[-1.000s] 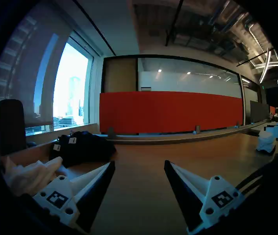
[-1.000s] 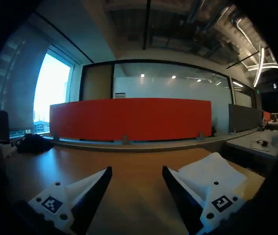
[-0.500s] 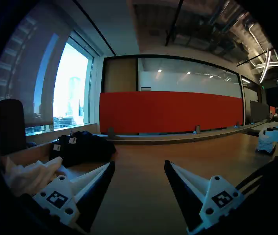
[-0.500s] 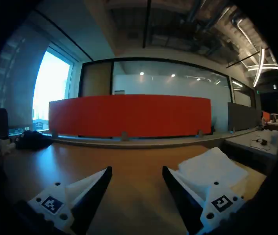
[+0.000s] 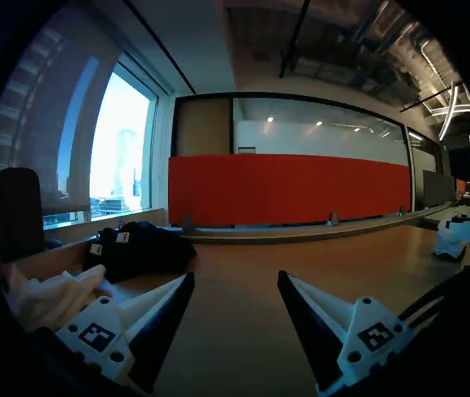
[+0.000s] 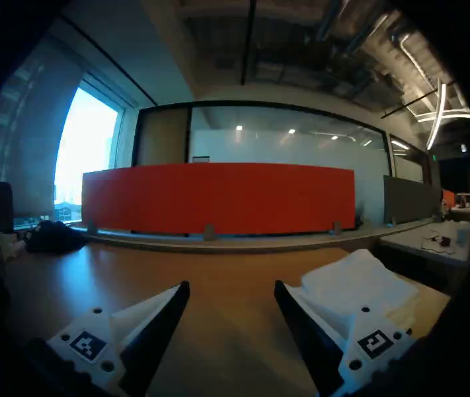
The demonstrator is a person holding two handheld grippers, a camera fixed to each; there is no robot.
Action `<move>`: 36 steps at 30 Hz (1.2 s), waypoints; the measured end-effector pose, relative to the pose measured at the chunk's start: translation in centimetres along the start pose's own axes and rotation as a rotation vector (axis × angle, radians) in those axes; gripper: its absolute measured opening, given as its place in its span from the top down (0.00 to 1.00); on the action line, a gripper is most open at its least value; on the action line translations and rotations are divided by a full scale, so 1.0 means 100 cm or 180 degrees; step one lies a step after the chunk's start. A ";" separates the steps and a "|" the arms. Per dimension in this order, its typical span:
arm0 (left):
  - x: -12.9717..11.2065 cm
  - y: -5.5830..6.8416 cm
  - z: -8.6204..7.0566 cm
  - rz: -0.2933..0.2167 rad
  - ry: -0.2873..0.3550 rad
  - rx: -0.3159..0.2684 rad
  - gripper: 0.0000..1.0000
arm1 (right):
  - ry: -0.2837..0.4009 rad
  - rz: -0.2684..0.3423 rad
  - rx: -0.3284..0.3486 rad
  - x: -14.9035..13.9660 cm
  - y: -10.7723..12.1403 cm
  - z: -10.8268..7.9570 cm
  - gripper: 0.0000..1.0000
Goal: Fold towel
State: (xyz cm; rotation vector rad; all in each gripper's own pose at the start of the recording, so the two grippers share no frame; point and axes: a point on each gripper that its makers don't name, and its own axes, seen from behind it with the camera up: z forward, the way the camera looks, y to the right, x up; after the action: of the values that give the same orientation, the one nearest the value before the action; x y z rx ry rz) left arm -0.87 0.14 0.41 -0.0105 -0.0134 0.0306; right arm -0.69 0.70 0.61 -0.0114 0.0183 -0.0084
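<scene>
In the left gripper view my left gripper hangs open over the wooden table, nothing between its fingers. A crumpled white towel lies at the table's left, just beyond the left finger. In the right gripper view my right gripper is open and empty above the same table. A folded white towel rests on the table behind the right finger. The same white stack appears far right in the left gripper view.
A black bundle of cloth lies at the table's left near the window, seen again as a dark bundle in the right gripper view. A red partition runs along the table's far edge. A dark chair back stands left.
The right gripper view has shifted slightly; the folded towel sits a little lower and the partition has moved up and then down a touch. The left gripper has hardly moved.
</scene>
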 end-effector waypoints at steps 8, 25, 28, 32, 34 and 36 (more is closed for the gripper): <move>0.000 0.000 0.000 0.0000 0.0000 0.0000 0.07 | 0.0002 0.0003 0.0013 0.001 -0.002 -0.001 0.01; 0.000 -0.001 0.000 -0.0001 0.0001 0.0000 0.07 | 0.0002 0.0006 0.0016 -0.001 -0.001 -0.002 0.01; 0.000 -0.001 0.000 -0.0001 0.0001 0.0000 0.07 | 0.0002 0.0006 0.0016 -0.001 -0.001 -0.002 0.01; 0.000 0.000 0.001 0.0000 0.0001 0.0000 0.07 | 0.0003 0.0006 0.0016 -0.001 -0.002 -0.002 0.01; -0.001 0.000 0.001 0.0000 0.0002 0.0000 0.07 | 0.0003 0.0005 0.0016 -0.001 -0.002 -0.002 0.01; -0.001 0.000 0.001 0.0000 0.0002 0.0000 0.07 | 0.0003 0.0004 0.0016 0.000 -0.002 -0.002 0.01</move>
State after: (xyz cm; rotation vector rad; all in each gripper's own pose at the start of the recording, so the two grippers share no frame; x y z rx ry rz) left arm -0.99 0.14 0.47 -0.0106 -0.0128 0.0306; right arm -0.75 0.47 0.40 -0.0065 0.0193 -0.0072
